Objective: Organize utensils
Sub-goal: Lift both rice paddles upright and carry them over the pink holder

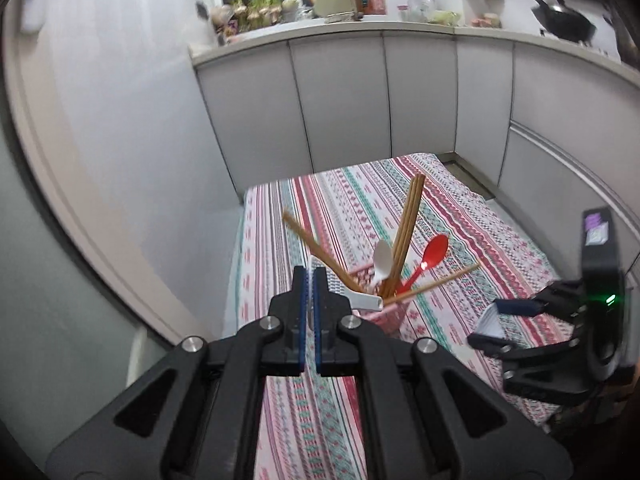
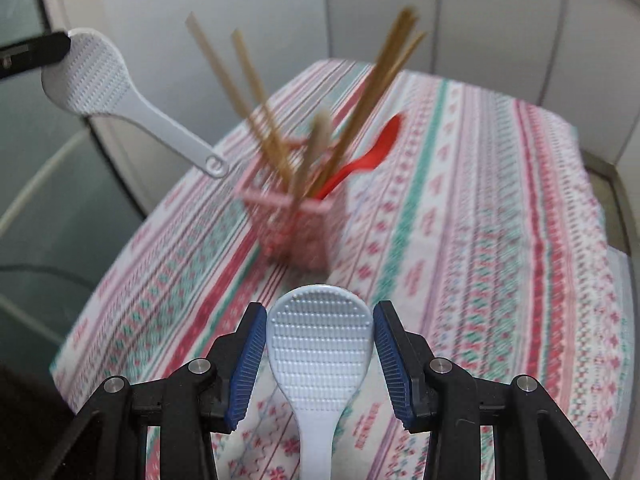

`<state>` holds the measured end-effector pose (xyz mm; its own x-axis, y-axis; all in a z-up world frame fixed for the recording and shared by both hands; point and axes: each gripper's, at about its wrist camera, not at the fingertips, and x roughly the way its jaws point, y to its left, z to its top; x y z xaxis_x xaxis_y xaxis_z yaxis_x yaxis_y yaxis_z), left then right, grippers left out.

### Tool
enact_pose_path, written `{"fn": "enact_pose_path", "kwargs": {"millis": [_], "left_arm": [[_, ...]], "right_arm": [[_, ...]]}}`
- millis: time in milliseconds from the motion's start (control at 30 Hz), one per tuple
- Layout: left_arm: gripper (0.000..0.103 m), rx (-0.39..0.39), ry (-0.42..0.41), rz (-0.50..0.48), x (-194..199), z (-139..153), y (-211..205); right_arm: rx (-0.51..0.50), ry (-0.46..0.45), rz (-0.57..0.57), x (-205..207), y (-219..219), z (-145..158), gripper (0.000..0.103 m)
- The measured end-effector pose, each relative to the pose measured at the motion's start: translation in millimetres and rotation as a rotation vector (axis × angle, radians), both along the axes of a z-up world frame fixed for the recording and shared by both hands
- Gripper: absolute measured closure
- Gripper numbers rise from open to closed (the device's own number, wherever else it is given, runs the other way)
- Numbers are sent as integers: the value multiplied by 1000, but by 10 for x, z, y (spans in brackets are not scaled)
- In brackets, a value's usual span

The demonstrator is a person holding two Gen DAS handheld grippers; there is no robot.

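Note:
A pink utensil basket (image 1: pixel 390 314) (image 2: pixel 298 226) stands on the striped tablecloth and holds several wooden chopsticks (image 1: pixel 406 228) (image 2: pixel 372 92), a red spoon (image 1: pixel 432 254) (image 2: pixel 376 156) and a white spoon (image 1: pixel 383 258). My left gripper (image 1: pixel 310 276) is shut on the head of a white rice paddle (image 2: pixel 116 98), held in the air left of the basket with its handle (image 1: pixel 366 300) pointing at the basket. My right gripper (image 2: pixel 320 316) (image 1: pixel 492 320) closes on the edges of a light blue rice paddle (image 2: pixel 320 356) just above the cloth, in front of the basket.
The table with the striped cloth (image 1: pixel 348 208) (image 2: pixel 500 220) stands in a corner of grey kitchen cabinets (image 1: pixel 340 108). A counter above holds plants, bottles and a black pan (image 1: pixel 566 20). A pale wall and door frame lie to the left.

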<state>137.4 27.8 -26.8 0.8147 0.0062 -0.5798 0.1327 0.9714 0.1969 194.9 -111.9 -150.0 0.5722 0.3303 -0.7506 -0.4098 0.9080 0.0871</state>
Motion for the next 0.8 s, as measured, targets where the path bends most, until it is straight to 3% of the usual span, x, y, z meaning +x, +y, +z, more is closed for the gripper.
{"fn": "enact_pose_path", "kwargs": {"millis": [300,533,667,800], "left_arm": [[100,149,82,-23,452,-296,-299],[100,182,126,-27,581,-458,-418],[99,162,162,-22,681,-557,-402],[99,60,198,-43,741,-592,-337]], "right_arm": [[74,-36,-75,90,-280,187,55],[98,-47,-114,119,-426,245,55],[121,-68,-142,109,-515,319,55],[145,-97,-163,108,-562,403,55]]}}
